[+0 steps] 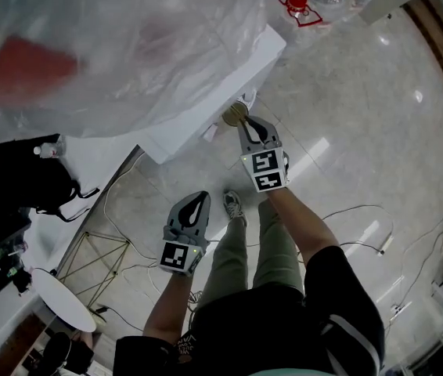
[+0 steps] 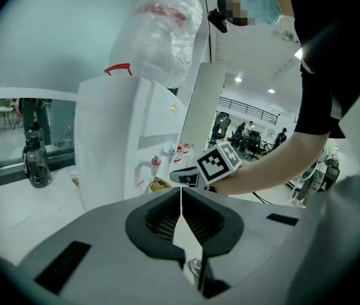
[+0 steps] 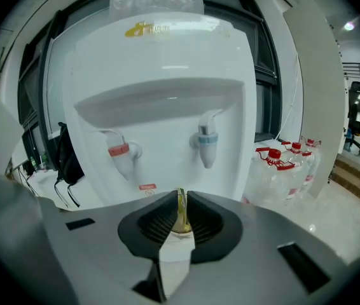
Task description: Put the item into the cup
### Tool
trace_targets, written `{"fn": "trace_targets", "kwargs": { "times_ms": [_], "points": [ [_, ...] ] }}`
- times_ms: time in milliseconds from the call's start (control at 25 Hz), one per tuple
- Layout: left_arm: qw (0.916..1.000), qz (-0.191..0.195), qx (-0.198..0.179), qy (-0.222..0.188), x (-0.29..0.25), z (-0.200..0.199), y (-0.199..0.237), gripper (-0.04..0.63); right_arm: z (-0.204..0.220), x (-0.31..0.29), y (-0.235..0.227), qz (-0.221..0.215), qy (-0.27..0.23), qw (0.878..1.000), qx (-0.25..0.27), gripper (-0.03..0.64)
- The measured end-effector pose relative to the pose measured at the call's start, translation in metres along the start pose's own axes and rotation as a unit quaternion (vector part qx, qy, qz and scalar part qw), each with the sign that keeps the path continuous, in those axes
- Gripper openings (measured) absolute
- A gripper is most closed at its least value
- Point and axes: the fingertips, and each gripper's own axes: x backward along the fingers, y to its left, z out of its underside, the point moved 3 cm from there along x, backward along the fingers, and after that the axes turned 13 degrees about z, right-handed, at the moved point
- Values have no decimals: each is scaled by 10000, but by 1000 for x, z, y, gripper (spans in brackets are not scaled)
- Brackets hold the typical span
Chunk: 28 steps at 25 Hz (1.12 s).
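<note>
My right gripper (image 1: 244, 125) is shut on the rim of a tan paper cup (image 1: 235, 114), held up close to the white water dispenser (image 1: 206, 128). In the right gripper view the cup's rim (image 3: 180, 216) shows as a thin yellow edge pinched between the jaws, in front of and below the dispenser's red tap (image 3: 120, 153) and blue tap (image 3: 207, 147). My left gripper (image 1: 198, 200) hangs lower and nearer the person's legs, shut with nothing between its jaws (image 2: 181, 199). From the left gripper view the cup (image 2: 159, 184) pokes out ahead of the right gripper.
A plastic-wrapped water bottle (image 2: 161, 33) sits on top of the dispenser. Several red-capped water jugs (image 3: 283, 165) stand on the floor to its right. A black bag (image 1: 35, 183) lies on the white counter at left, cables (image 1: 351, 210) trail over the glossy floor, and a round white table (image 1: 62, 301) stands lower left.
</note>
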Motion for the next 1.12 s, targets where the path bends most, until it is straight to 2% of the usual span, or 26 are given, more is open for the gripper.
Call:
{"fn": "trace_targets", "kwargs": {
  "times_ms": [520,840,1120],
  "points": [
    [9982,280,-371,-366,-11,-64,-34,23,-75,104,-21,-18,-619,9961,-630,49],
    [9960,297,-572,-620,2,-113,-47,22,-140,171,-20,-220,-1050,9925,-579,49],
    [9931,313,-749,-849,7,-152,-61,23,-173,211,-18,-361,-1240,9897,-623,49]
  ]
}}
